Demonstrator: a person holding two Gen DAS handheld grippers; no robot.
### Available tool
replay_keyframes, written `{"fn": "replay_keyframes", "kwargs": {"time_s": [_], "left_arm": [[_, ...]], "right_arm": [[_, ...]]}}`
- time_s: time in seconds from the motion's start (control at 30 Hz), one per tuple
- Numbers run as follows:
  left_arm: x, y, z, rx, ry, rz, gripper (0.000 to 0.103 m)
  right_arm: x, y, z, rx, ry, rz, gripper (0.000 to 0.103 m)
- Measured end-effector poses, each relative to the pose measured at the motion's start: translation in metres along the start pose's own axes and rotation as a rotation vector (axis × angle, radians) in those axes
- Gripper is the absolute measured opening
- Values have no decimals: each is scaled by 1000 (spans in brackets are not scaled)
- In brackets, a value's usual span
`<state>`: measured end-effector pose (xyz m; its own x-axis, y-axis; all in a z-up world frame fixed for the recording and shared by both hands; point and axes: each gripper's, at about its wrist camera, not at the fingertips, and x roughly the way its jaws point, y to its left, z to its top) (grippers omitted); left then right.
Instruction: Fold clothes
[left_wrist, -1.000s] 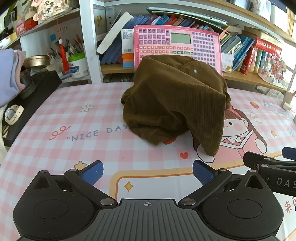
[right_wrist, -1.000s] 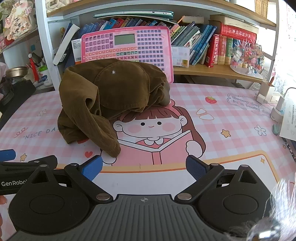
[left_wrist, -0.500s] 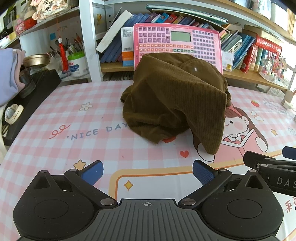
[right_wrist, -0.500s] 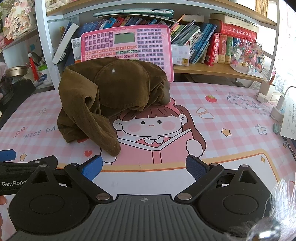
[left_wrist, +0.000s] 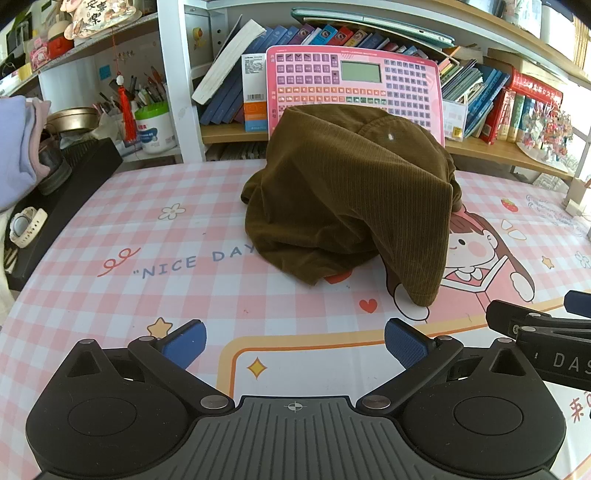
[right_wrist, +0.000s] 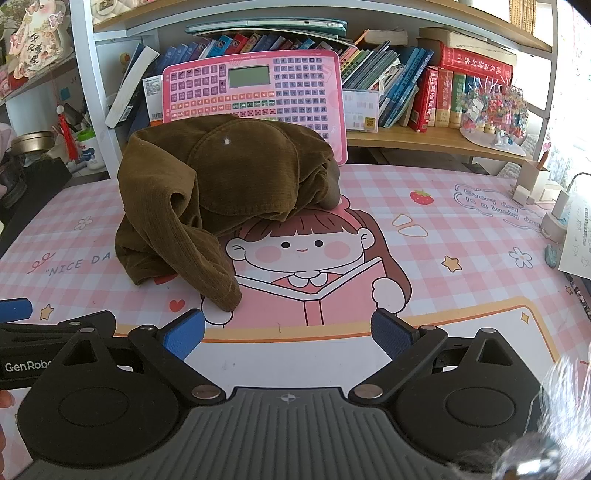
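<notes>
A brown corduroy garment (left_wrist: 347, 192) lies heaped in a mound at the middle back of the pink checked table mat (left_wrist: 110, 229). One sleeve end (left_wrist: 421, 291) hangs down toward the front. In the right wrist view the same garment (right_wrist: 221, 184) sits left of centre, its sleeve end (right_wrist: 221, 295) just ahead of the left blue pad. My left gripper (left_wrist: 293, 345) is open, empty, well short of the heap. My right gripper (right_wrist: 288, 334) is open and empty too, beside the left one.
A pink toy keyboard (left_wrist: 354, 81) leans on the bookshelf (left_wrist: 498, 151) behind the garment. A black box with a watch (left_wrist: 26, 225) and folded lilac cloth (left_wrist: 14, 147) stand at the left edge. Chargers and papers (right_wrist: 576, 236) lie at the right edge.
Almost nothing differs: both views have shifted very slightly, and the garment and both open grippers keep their places.
</notes>
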<state>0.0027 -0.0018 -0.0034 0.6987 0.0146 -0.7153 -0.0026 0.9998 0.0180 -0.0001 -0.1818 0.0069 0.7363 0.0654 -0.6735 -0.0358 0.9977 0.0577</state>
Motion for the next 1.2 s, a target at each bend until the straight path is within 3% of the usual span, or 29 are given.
{"fn": "replay_keyframes", "kwargs": {"time_s": [1.2], "left_arm": [[-2, 1, -1, 0, -3, 2, 103]], "right_arm": [[-2, 2, 0, -7, -11, 1, 97]]}}
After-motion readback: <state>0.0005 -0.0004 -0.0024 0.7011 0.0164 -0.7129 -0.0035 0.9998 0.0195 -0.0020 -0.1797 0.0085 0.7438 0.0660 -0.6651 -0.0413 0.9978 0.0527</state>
